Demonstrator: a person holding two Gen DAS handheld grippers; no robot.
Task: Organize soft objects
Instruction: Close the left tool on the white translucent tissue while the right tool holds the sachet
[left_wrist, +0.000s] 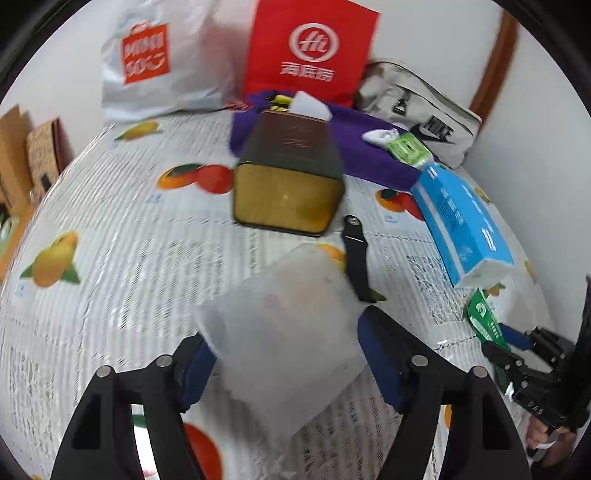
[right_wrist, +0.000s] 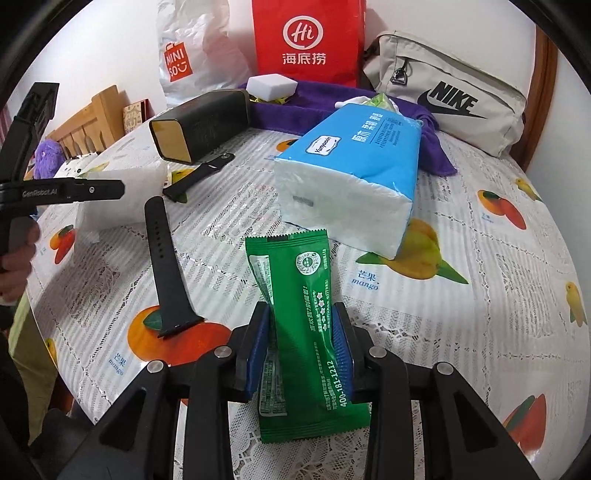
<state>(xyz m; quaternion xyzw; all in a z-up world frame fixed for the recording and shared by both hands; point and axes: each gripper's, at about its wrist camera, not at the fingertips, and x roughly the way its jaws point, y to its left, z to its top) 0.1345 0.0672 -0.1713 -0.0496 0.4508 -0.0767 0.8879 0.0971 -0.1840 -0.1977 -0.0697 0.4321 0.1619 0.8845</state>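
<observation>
Left tongs: jaws apart; a translucent white soft block sits between the blue pads, the left pad touching or nearly so, the right pad clear of it.
Right tongs: clamped on a green sachet, pinched at mid-length, both ends sticking out.
Landmark: blue tissue pack, lying on the fruit-print tablecloth.
Green sachet: just in front of the tissue pack, held above the cloth.
White block: well left of the tissue pack.
Black watch strap: between block and tissue pack; second strap piece behind it.
Dark box: left of the tissue pack, gold end toward the tongs.
Purple towel: behind the tissue pack.
Left view only: small green packet on the towel.
Right view only: the block reads sharp; left view blurs it.
</observation>
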